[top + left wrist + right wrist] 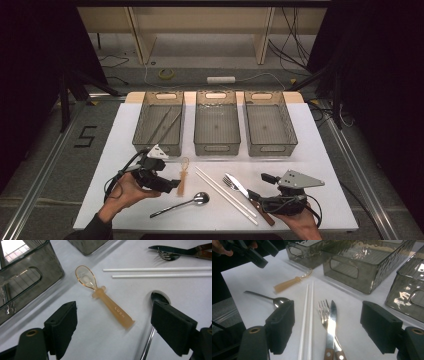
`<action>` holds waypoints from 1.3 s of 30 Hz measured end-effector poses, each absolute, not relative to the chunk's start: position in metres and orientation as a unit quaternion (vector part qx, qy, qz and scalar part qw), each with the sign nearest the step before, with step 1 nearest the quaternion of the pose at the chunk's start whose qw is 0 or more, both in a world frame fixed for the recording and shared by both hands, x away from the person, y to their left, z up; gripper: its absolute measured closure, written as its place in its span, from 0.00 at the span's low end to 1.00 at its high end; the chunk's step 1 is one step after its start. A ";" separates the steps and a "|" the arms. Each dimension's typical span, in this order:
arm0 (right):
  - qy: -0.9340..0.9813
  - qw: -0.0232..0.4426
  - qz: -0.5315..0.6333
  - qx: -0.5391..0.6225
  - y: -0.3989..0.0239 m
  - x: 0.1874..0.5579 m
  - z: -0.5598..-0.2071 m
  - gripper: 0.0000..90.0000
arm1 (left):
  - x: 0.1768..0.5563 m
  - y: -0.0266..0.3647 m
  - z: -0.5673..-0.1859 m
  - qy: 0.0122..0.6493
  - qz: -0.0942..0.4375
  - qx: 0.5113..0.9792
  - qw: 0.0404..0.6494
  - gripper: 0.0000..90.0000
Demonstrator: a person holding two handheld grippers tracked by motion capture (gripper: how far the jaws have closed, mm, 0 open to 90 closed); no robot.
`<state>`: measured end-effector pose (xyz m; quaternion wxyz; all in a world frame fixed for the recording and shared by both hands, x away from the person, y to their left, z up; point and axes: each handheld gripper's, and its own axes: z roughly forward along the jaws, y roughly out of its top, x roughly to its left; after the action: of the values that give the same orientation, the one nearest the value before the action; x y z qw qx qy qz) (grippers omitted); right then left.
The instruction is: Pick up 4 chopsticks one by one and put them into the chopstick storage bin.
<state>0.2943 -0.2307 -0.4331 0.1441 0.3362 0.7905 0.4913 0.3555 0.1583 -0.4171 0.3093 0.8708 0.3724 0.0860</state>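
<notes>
The left gripper point(113, 325) hovers with its jaws spread wide and empty, low in the left gripper view; the amber plastic spoon point(105, 297) lies on the white table point(100, 340) between them, bowl toward the upper left. A metal spoon point(156, 298) lies just right of it. The right gripper point(327, 326), also wide open, frames the fork point(323, 311), the knife point(332, 320) and two white straws point(308, 312).

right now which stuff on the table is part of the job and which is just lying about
In the job:
left gripper, open over the amber plastic spoon
right gripper, open over the knife and fork
metal spoon
white chopsticks
three grey bins

Lying about:
tape roll and white bar on the floor
</notes>
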 end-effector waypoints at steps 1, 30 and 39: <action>0.791 0.144 0.491 0.336 -0.231 0.294 -0.433 0.32 | 0.354 0.158 -0.418 0.373 0.086 0.870 0.310 0.23; 0.893 0.075 0.301 0.327 -0.191 0.307 -0.439 0.54 | 0.320 0.180 -0.432 0.387 0.108 0.836 0.374 0.21; 0.910 0.063 0.248 0.326 -0.178 0.313 -0.443 0.60 | 0.317 0.182 -0.431 0.389 0.123 0.827 0.388 0.21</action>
<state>0.3135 -0.1778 -0.4426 0.0635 0.3263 0.9100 0.2479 0.3169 0.1820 -0.4315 0.3878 0.8267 0.3887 0.1229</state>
